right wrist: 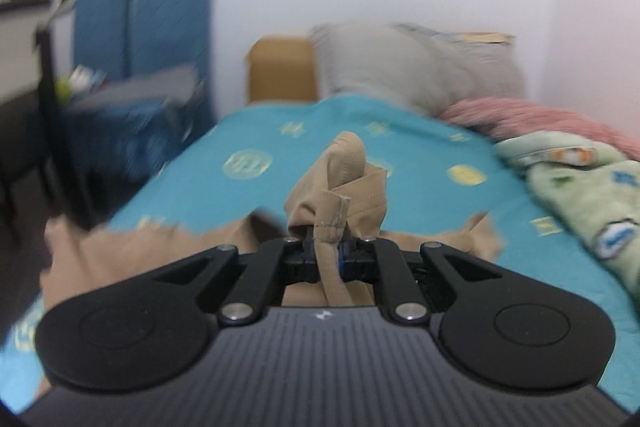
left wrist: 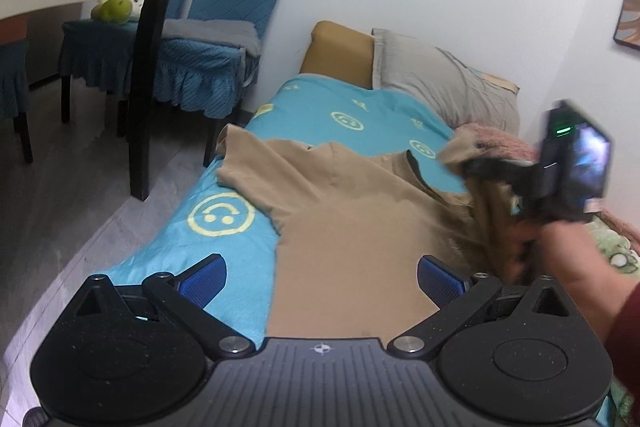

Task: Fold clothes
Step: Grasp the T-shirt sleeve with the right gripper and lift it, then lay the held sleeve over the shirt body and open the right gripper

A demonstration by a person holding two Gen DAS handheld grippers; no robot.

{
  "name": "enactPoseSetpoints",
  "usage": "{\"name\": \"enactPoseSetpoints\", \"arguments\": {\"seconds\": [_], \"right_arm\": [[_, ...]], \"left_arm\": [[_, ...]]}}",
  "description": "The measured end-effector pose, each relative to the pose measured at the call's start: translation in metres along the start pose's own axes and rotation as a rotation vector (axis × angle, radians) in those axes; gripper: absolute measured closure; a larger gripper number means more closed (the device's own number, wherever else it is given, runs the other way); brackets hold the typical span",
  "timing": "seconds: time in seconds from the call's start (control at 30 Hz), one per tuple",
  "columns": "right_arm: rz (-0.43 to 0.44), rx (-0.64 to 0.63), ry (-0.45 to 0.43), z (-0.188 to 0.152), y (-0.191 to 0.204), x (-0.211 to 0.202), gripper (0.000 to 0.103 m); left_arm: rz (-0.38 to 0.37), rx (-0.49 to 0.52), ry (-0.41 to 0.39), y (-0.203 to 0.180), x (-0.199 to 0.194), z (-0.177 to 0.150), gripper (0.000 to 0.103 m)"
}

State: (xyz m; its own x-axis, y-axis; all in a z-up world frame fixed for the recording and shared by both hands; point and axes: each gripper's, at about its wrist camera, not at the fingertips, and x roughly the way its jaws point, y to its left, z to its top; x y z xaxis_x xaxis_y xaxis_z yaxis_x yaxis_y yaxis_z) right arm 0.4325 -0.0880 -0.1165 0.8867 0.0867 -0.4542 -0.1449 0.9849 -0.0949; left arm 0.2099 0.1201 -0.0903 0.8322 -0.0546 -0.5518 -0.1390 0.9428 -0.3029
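Tan garment (left wrist: 352, 227) lying lengthwise along the bed (left wrist: 224, 219)
Right gripper (right wrist: 329, 255) pinches its hem, lifted; left gripper (left wrist: 322, 281) is spread wide, empty, above the near end.

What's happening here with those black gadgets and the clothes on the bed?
A person is folding a tan garment spread on a bed with a turquoise smiley-print sheet, using a handheld two-finger gripper in each hand. The right gripper is shut on a bunched hem of the garment and holds it lifted above the bed. The left gripper is open, its blue pads apart over the lower part of the garment, gripping nothing. A grey pillow lies at the far end.
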Motion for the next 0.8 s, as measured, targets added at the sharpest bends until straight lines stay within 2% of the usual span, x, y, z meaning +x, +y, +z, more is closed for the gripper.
{"name": "enactPoseSetpoints", "arguments": {"seconds": [0.07, 0.1, 0.17, 0.23, 0.27, 0.37, 0.5, 0.57, 0.7, 0.8], "right_arm": [[0.022, -0.031, 0.061, -0.011, 0.014, 0.013, 0.09], [0.039, -0.032, 0.052, -0.01, 0.014, 0.006, 0.087], [0.074, -0.028, 0.018, -0.005, 0.011, -0.014, 0.068], [0.108, -0.025, -0.017, 0.0, 0.009, -0.035, 0.02], [0.126, -0.023, -0.034, 0.002, 0.008, -0.045, 0.013], [0.178, -0.017, -0.086, 0.01, 0.004, -0.075, 0.013], [0.21, 0.061, -0.115, 0.02, -0.014, -0.15, 0.013], [0.213, 0.097, -0.12, 0.021, -0.025, -0.19, 0.013], [0.201, 0.233, -0.133, 0.001, -0.059, -0.281, 0.013], [0.148, 0.316, -0.132, -0.025, -0.085, -0.332, 0.013]], "left_arm": [[0.005, 0.0, 0.013, 0.003, 0.002, -0.003, 0.0], [0.007, 0.0, 0.019, 0.005, 0.003, -0.004, 0.0], [-0.002, -0.006, 0.029, 0.007, 0.005, -0.005, 0.0], [-0.013, 0.003, 0.036, 0.006, 0.006, -0.007, 0.0], [-0.02, 0.013, 0.039, 0.004, 0.006, -0.008, 0.0], [-0.064, 0.063, 0.033, -0.007, -0.001, -0.014, 0.0], [-0.081, 0.159, 0.002, -0.033, -0.019, -0.025, 0.0], [-0.096, 0.156, 0.015, -0.039, -0.026, -0.03, 0.0], [-0.167, 0.099, 0.063, -0.04, -0.04, -0.034, 0.0], [-0.161, 0.121, 0.064, -0.047, -0.055, -0.036, 0.0]]}}
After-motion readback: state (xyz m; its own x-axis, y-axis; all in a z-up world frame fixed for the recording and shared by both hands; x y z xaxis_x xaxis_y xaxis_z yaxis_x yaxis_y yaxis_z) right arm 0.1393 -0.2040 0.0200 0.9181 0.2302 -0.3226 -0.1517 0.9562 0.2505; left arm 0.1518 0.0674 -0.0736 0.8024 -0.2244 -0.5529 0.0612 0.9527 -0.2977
